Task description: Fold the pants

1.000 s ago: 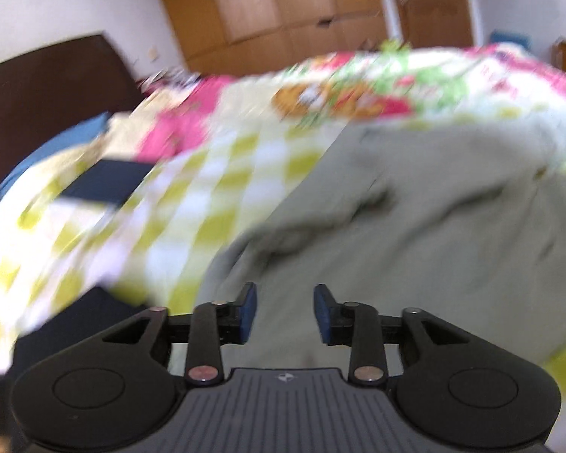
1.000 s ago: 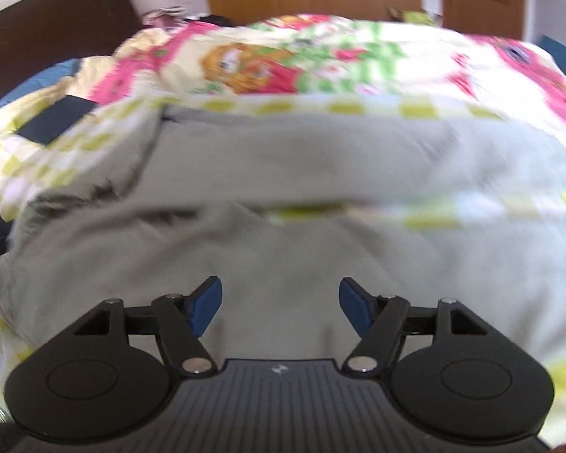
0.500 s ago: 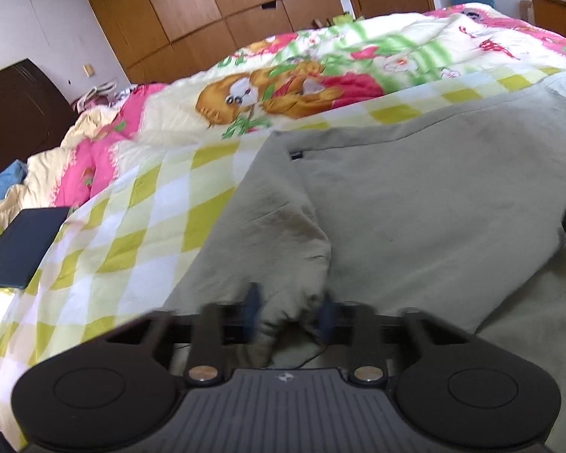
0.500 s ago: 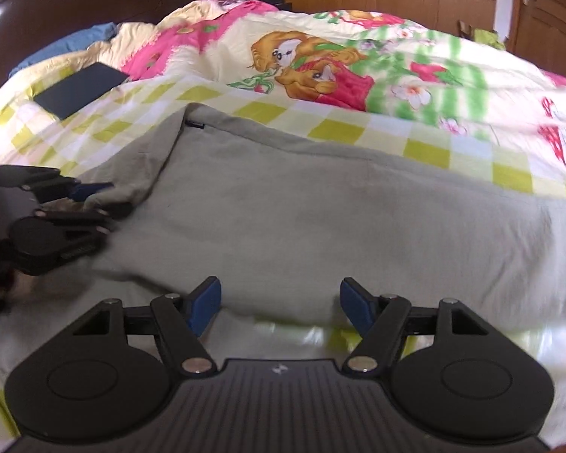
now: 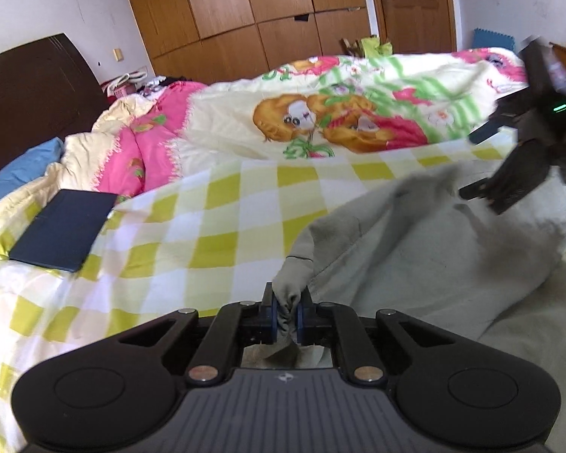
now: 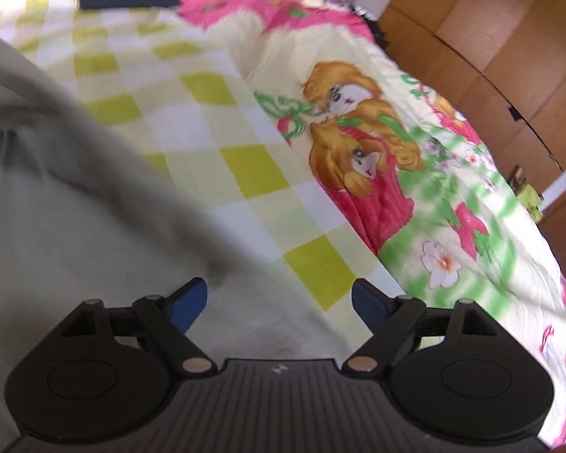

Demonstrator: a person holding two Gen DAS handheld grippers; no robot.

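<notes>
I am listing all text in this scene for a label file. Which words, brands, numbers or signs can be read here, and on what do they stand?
No readable words or numbers.
Left hand-held gripper: small pale emblem on its body, no letters.
Right hand-held gripper: same emblem, no letters.
Quilt: cartoon pictures only.
Dark flat case: nothing legible.

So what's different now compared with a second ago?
The left gripper has just closed and now pinches a corner of the grey pants, lifting it. The right gripper has rolled sideways, its jaws opening wider, holding nothing. The checked quilt and dark tablet stayed put.
</notes>
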